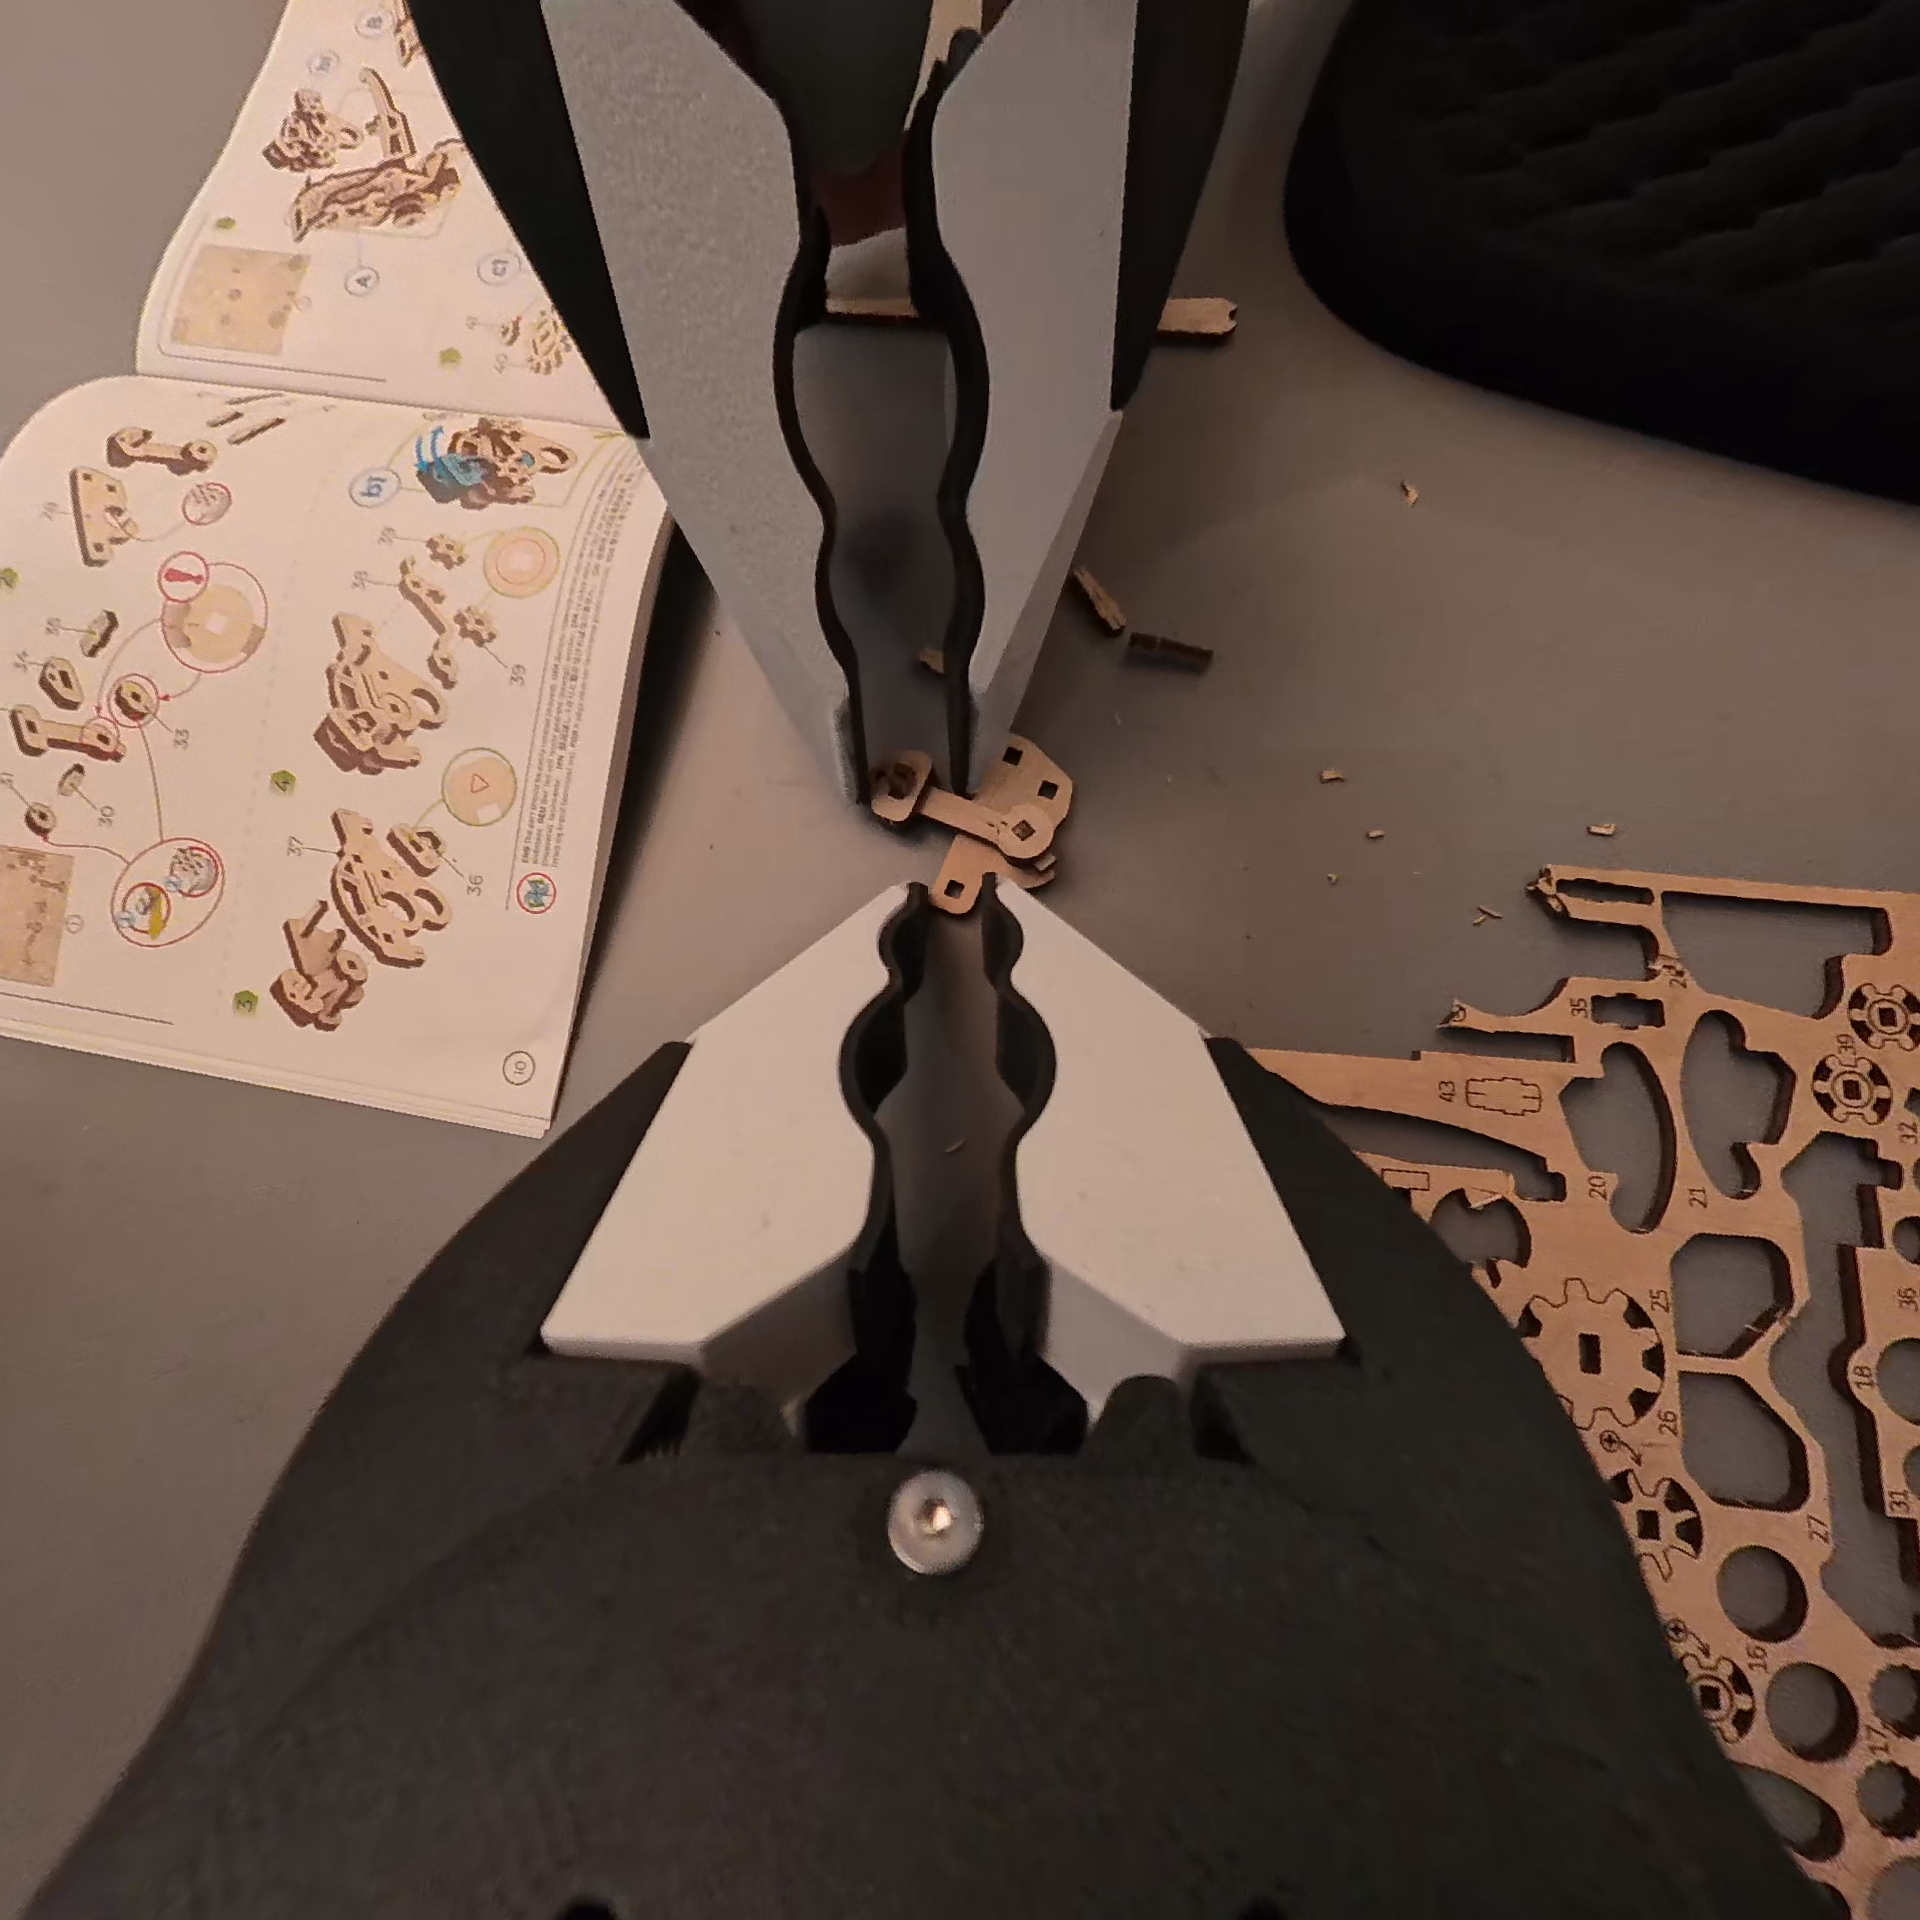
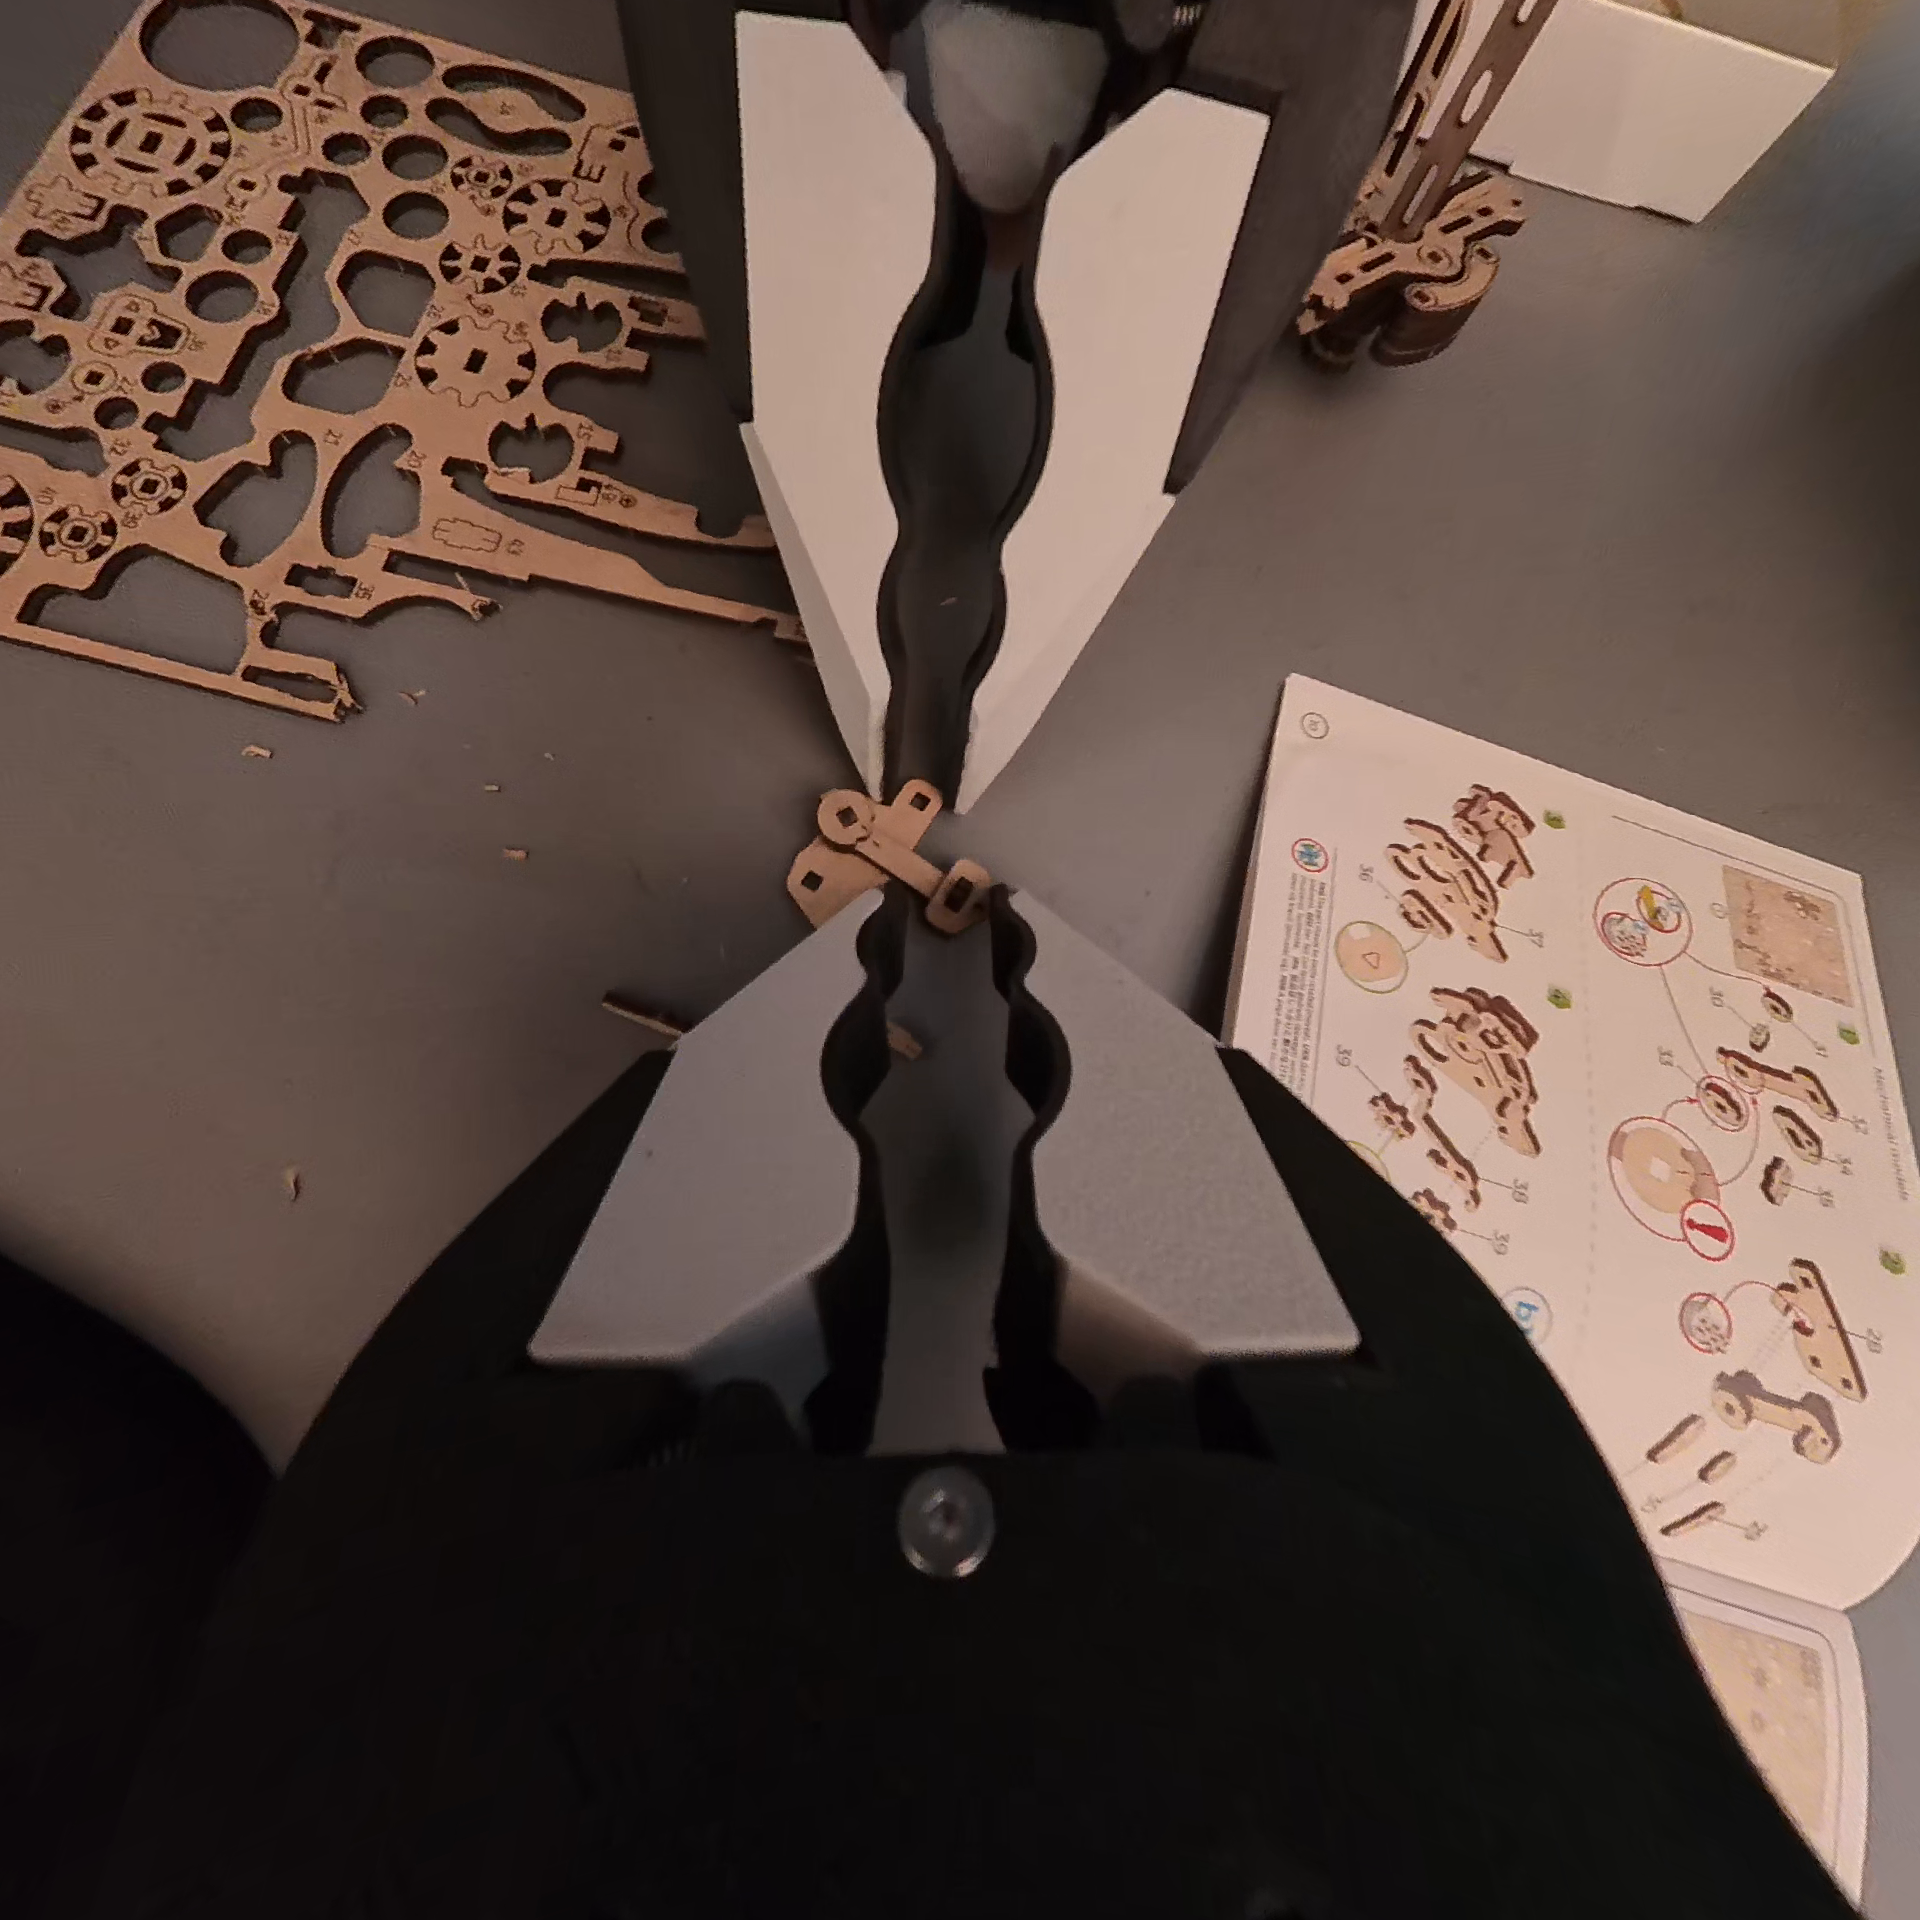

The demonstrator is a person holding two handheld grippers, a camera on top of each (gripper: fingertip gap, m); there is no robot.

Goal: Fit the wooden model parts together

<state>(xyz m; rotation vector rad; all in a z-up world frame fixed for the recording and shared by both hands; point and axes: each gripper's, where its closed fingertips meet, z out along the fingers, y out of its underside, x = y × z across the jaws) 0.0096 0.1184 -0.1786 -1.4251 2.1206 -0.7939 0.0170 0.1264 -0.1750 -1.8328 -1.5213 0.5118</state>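
Note:
A small wooden plate (image 1: 1029, 800) with square holes and a narrow wooden link bar (image 1: 961, 814) are held together just above the grey table. My left gripper (image 1: 954, 896) is shut on the plate's tab (image 1: 961, 881). My right gripper (image 1: 909, 774) comes in from the opposite side and is shut on the bar's end (image 1: 899, 784). In the right wrist view my right gripper (image 2: 940, 909) pinches the bar end (image 2: 958, 899), the bar lies across the plate (image 2: 821, 883), and the left gripper (image 2: 923, 774) holds the tab (image 2: 914, 802).
An open instruction booklet (image 1: 312, 727) (image 2: 1558, 1091) lies on one side and a laser-cut plywood sheet (image 1: 1662, 1299) (image 2: 312, 364) on the other. A partly built wooden model (image 2: 1423, 239) and a white box (image 2: 1642, 104) stand behind. A dark padded thing (image 1: 1610, 208) and wood scraps (image 1: 1169, 649) lie nearby. My two grippers' fingertips are within a few centimetres of each other. Left tips and right tips are each some 15 cm from the dark padded thing (image 1: 1610, 208).

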